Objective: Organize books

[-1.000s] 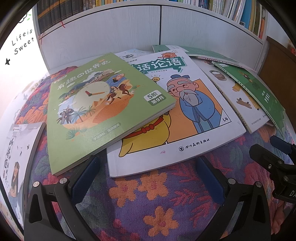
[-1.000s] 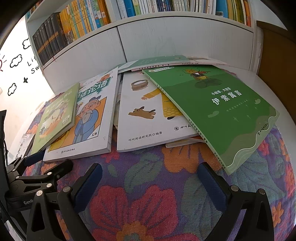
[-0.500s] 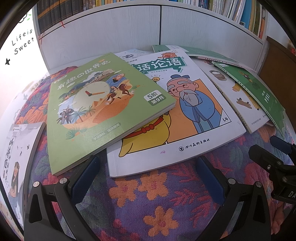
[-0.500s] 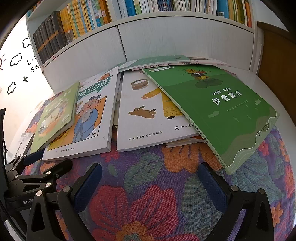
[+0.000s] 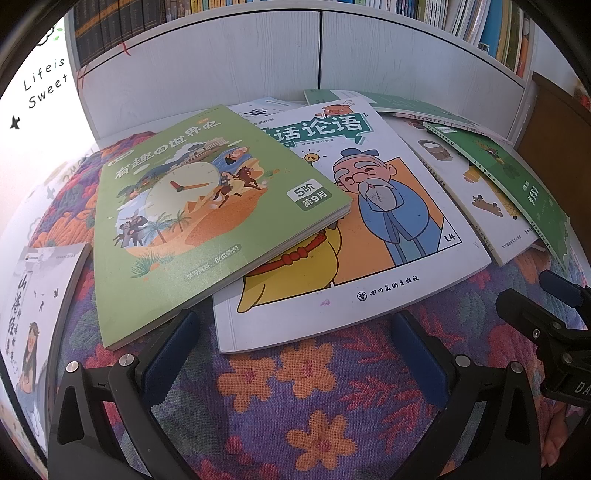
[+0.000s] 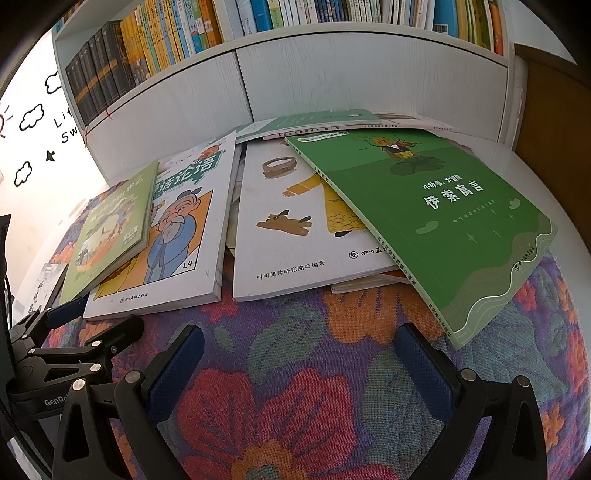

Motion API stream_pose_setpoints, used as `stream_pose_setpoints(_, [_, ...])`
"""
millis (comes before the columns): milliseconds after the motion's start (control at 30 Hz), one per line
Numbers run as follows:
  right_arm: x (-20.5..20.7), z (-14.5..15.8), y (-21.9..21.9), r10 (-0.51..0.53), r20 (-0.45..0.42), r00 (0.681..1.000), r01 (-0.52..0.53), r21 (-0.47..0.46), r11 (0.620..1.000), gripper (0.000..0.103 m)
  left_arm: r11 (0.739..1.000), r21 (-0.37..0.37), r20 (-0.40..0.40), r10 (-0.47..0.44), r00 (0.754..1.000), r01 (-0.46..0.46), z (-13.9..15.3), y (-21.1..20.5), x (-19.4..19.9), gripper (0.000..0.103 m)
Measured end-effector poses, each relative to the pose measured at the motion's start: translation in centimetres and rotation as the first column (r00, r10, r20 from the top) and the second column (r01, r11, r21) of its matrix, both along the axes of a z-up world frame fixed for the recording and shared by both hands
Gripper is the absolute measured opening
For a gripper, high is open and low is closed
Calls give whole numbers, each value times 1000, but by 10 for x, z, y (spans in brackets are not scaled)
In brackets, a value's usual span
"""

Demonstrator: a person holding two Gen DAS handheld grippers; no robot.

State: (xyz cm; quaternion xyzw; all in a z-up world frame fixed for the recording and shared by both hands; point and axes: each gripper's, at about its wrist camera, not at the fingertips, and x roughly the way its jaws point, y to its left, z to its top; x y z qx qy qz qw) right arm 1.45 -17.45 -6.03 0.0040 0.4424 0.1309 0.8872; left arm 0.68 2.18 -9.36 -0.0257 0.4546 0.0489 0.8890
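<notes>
Books [image 5: 221, 221] lie unmoved; both hand-held grippers stay open.

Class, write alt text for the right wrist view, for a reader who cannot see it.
A dark green paperback lies atop overlapping white picture books on a floral quilted cloth, below a white bookshelf. The open right gripper hovers empty in front; the left gripper shows at far left.

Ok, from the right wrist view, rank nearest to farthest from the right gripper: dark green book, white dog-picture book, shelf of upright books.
From the right gripper:
1. Dark green book, right, corner overhanging closest.
2. White dog-picture book, centre, partly under the green one.
3. Shelf books, top, behind everything.
</notes>
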Motion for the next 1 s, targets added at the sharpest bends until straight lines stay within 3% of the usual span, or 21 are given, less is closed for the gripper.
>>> stream_pose_setpoints(1000, [2, 0, 2, 10, -4, 1000, -10, -33, 999, 103, 1000, 0, 0, 0, 1000, 0, 0, 0, 0, 103])
